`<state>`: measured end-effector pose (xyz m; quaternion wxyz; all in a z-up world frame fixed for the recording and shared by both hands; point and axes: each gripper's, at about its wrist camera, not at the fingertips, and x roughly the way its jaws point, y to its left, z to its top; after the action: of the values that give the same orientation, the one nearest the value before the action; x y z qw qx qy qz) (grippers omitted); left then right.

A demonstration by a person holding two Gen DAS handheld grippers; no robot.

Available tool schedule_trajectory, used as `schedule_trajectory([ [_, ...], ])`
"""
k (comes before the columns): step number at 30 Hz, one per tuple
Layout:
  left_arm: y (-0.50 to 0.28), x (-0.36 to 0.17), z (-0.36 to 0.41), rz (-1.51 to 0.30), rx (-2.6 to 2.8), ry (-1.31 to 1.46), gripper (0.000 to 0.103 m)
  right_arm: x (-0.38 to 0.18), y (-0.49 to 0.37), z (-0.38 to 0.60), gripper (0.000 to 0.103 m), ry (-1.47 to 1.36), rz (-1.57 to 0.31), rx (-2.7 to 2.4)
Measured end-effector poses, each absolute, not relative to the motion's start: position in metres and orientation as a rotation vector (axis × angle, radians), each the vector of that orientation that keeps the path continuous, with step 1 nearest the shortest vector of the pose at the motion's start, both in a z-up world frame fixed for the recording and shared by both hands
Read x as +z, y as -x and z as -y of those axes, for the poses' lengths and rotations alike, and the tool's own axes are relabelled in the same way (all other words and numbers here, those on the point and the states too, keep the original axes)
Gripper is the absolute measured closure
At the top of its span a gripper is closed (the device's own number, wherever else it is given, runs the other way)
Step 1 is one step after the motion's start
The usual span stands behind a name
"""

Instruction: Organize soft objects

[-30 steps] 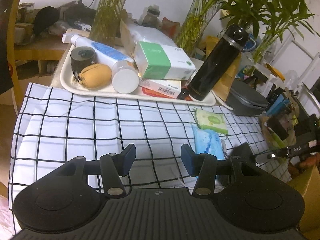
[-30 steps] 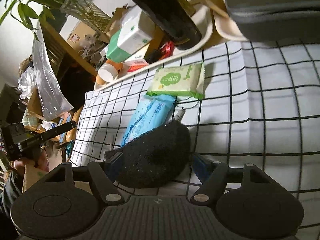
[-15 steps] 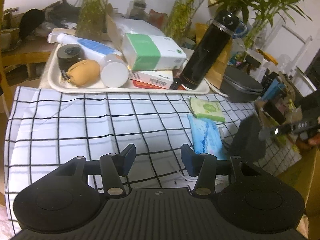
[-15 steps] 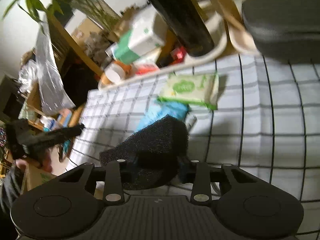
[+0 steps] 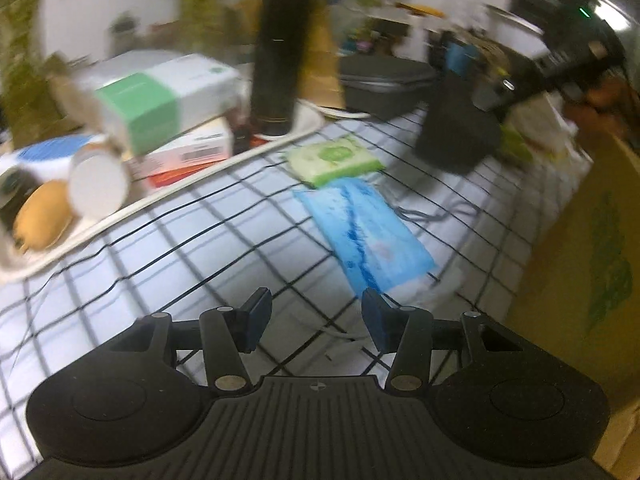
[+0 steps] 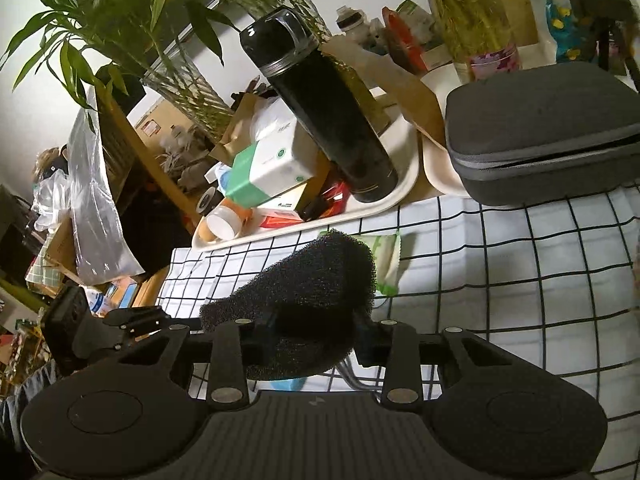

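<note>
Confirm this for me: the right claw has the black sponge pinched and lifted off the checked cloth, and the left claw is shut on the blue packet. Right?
Not quite. The left claw is open and holds nothing; the blue packet lies on the checked cloth beyond its fingertips, as the left wrist view shows. The rest stands: the right claw pinches the black sponge above the cloth.

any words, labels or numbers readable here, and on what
None reads clearly.
Green and white box: round logo, print too small.
Red and white box: barcode, digits blurred.
Green wipes pack: round emblem, lettering blurred.
Blue pack: no legible print.
</note>
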<state>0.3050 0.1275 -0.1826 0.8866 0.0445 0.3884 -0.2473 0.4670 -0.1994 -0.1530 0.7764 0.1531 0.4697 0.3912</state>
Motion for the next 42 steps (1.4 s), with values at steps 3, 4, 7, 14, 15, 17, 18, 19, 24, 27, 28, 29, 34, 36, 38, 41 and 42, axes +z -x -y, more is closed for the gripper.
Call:
schedule_trajectory([
  [3,-0.305,-0.186,-0.118,-0.794,-0.599,-0.159,0.054,-0.153,-0.466,0.201,0.065,-0.324,-1.014,0.847],
  [4,-0.305,-0.187,-0.115,-0.791,-0.617,-0.186,0.054,-0.153,-0.466,0.202,0.065,-0.326,-1.017,0.841],
  [7,-0.307,-0.194,-0.113,-0.807,-0.655,-0.222,0.055,-0.154,-0.466,0.206,0.065,-0.324,-1.018,0.831],
  [14,-0.308,-0.201,-0.108,-0.798,-0.708,-0.283,0.055,-0.153,-0.465,0.211,0.065,-0.335,-1.015,0.815],
  [15,-0.307,-0.202,-0.107,-0.791,-0.711,-0.298,0.056,-0.152,-0.464,0.211,0.065,-0.332,-1.012,0.818],
  [17,-0.305,-0.203,-0.107,-0.780,-0.710,-0.332,0.059,-0.151,-0.463,0.211,0.065,-0.331,-1.008,0.819],
  [18,-0.304,-0.203,-0.106,-0.777,-0.708,-0.351,0.062,-0.151,-0.463,0.211,0.065,-0.334,-1.008,0.820],
  [19,-0.302,-0.202,-0.106,-0.775,-0.705,-0.376,0.064,-0.151,-0.463,0.211,0.065,-0.334,-1.008,0.818],
  [24,-0.298,-0.201,-0.104,-0.773,-0.651,-0.478,0.072,-0.151,-0.463,0.210,0.064,-0.318,-1.006,0.812],
  [27,-0.301,-0.200,-0.112,-0.781,-0.579,-0.497,0.072,-0.151,-0.462,0.209,0.064,-0.317,-1.008,0.814],
  [28,-0.301,-0.199,-0.115,-0.788,-0.568,-0.493,0.072,-0.151,-0.462,0.208,0.064,-0.312,-1.007,0.815],
  [29,-0.302,-0.199,-0.116,-0.789,-0.549,-0.496,0.072,-0.150,-0.461,0.207,0.064,-0.308,-1.005,0.817],
  [34,-0.308,-0.198,-0.120,-0.806,-0.520,-0.449,0.072,-0.148,-0.459,0.203,0.064,-0.297,-1.004,0.831],
  [36,-0.309,-0.200,-0.119,-0.799,-0.524,-0.430,0.072,-0.148,-0.459,0.202,0.064,-0.293,-1.001,0.838],
  [38,-0.308,-0.201,-0.119,-0.796,-0.521,-0.432,0.072,-0.148,-0.459,0.202,0.064,-0.292,-1.003,0.841],
  [41,-0.310,-0.200,-0.123,-0.809,-0.457,-0.445,0.080,-0.147,-0.459,0.201,0.064,-0.294,-1.001,0.842],
  [42,-0.311,-0.200,-0.125,-0.818,-0.421,-0.451,0.081,-0.147,-0.459,0.201,0.064,-0.295,-1.000,0.844],
])
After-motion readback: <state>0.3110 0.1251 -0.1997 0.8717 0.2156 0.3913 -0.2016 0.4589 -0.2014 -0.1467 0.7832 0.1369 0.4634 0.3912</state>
